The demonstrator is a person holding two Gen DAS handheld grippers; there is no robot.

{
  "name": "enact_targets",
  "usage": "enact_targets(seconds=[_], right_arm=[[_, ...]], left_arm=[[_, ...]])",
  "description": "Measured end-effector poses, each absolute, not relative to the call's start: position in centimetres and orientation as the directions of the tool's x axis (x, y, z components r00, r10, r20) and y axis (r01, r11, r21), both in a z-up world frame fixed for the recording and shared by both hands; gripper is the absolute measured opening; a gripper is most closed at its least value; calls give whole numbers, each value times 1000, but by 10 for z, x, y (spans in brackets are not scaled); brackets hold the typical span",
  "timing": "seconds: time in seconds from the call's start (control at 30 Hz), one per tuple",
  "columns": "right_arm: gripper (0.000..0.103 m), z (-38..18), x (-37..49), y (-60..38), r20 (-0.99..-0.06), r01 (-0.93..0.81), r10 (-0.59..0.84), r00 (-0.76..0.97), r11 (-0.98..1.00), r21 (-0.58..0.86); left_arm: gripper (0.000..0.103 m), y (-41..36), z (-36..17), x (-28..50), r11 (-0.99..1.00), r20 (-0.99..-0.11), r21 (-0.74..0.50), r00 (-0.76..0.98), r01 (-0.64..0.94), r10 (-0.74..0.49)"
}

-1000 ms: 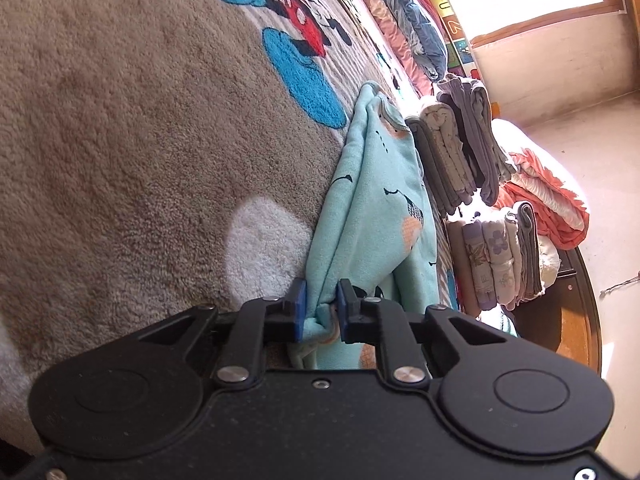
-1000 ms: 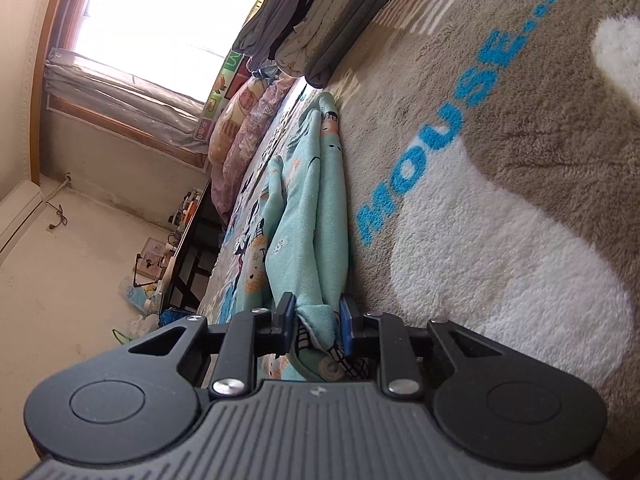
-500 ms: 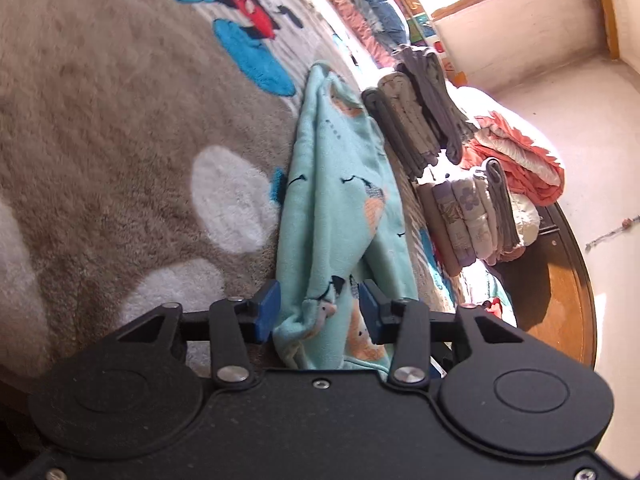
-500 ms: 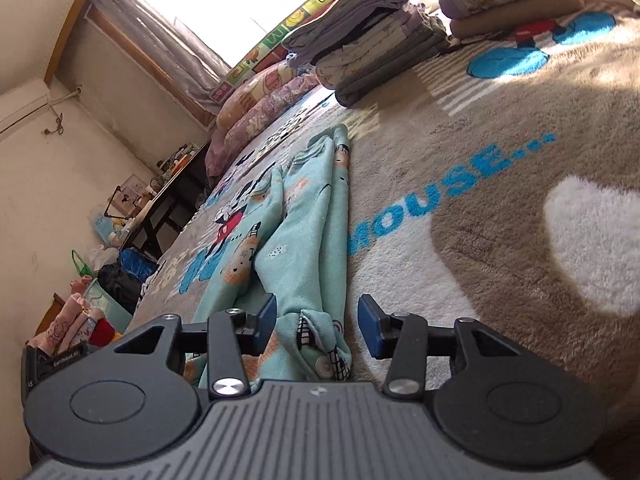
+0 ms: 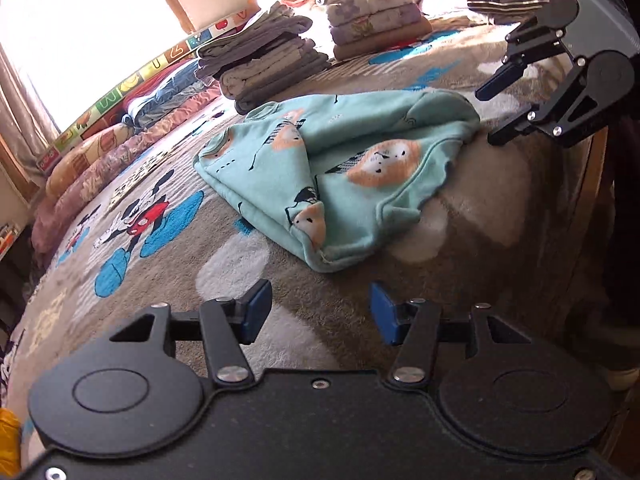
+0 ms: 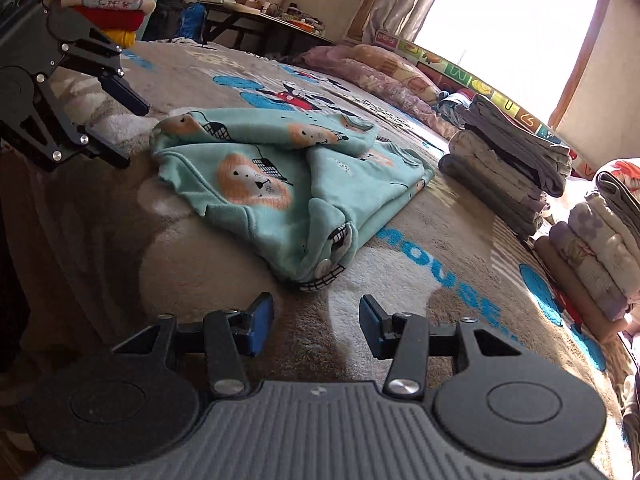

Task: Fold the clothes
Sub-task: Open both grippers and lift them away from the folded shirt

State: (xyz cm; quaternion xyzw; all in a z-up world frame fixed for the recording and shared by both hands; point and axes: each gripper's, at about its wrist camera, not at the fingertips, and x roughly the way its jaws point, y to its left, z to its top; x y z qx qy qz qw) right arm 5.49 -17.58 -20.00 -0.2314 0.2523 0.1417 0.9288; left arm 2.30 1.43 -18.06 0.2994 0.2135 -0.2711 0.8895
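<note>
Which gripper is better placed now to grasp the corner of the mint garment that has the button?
Right, probably. In its own view the open right gripper faces the mint garment, buttoned corner nearest. The left gripper, also open, faces the opposite plain corner.

garment [image 5: 336,168] on blanket [image 5: 120,240], folded stacks [image 5: 264,62] behind

The garment [image 5: 340,168] is mint-green fleece printed with orange lion faces and small black marks. It lies loosely folded on the blanket [image 5: 120,184], doubled over into a rough rectangle with one flap crossing diagonally on top. Its edges are uneven and rumpled. A corner nearest the right wrist camera shows a white button [image 6: 323,267] and checked trim.
</note>
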Motion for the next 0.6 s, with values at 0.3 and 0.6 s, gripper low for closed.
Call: enact_targets(seconds=[0.3, 0.6], right_arm=[[49, -213, 65, -164, -432, -333, 113, 895, 814, -476], [29, -212, 61, -156, -415, -359, 143, 898, 783, -507]], left_arm=[[47, -11, -207, 29, 594, -423, 615, 852, 519, -307], [26, -16, -208, 23, 595, -351, 661, 889, 457, -293]])
